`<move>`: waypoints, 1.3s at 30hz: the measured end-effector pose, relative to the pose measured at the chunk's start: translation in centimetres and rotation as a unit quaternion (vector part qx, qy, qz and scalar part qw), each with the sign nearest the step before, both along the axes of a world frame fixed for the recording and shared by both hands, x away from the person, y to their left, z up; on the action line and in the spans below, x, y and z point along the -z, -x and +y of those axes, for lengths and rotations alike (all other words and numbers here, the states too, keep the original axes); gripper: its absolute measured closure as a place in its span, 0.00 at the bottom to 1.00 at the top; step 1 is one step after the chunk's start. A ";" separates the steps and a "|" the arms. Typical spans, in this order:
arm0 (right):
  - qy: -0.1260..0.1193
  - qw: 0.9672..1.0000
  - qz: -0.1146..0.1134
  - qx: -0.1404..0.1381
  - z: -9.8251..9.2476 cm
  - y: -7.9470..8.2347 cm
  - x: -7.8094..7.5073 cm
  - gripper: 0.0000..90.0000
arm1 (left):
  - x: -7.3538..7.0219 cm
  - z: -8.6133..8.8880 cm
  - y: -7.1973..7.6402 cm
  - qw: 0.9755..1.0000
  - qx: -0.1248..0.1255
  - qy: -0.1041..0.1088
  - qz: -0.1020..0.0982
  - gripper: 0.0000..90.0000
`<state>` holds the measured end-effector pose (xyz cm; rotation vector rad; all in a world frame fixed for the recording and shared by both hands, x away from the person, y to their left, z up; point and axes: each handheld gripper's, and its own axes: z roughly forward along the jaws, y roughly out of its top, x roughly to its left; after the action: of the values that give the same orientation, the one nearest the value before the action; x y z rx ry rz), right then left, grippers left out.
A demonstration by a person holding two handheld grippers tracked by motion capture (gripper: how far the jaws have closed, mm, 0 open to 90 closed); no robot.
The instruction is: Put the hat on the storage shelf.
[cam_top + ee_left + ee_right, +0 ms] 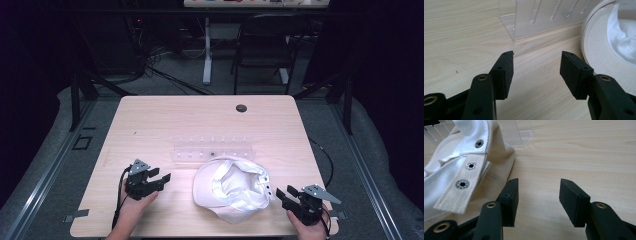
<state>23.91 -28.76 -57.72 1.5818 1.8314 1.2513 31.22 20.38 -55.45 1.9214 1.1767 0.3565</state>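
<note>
A cream cap [232,188] lies upside down on the wooden table [165,125], its white lining facing up. My left gripper [159,181] rests on the table to the cap's left, jaws open with bare wood between them [536,65]; the cap's brim [599,50] lies to the right of its jaws. My right gripper [283,195] sits at the cap's right edge, open and empty [539,192]. The cap's snap strap [461,182] with metal eyelets lies just left of its left pad [510,200], not between the jaws.
A clear acrylic rack [212,150] with several pegs lies just behind the cap [536,17]. A round cable hole [241,108] sits near the table's far edge. A chair [265,45] and a desk leg stand beyond the table.
</note>
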 end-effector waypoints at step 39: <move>-0.151 0.956 0.228 -0.104 0.8 -5.6 -6.5 0.47 | 0.1 -1.4 0.4 0.999 0.033 -0.030 -0.010 0.50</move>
<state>29.49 -27.95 -51.23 2.0231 2.2170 1.3983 30.77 18.93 -55.56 1.9998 1.0980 0.3780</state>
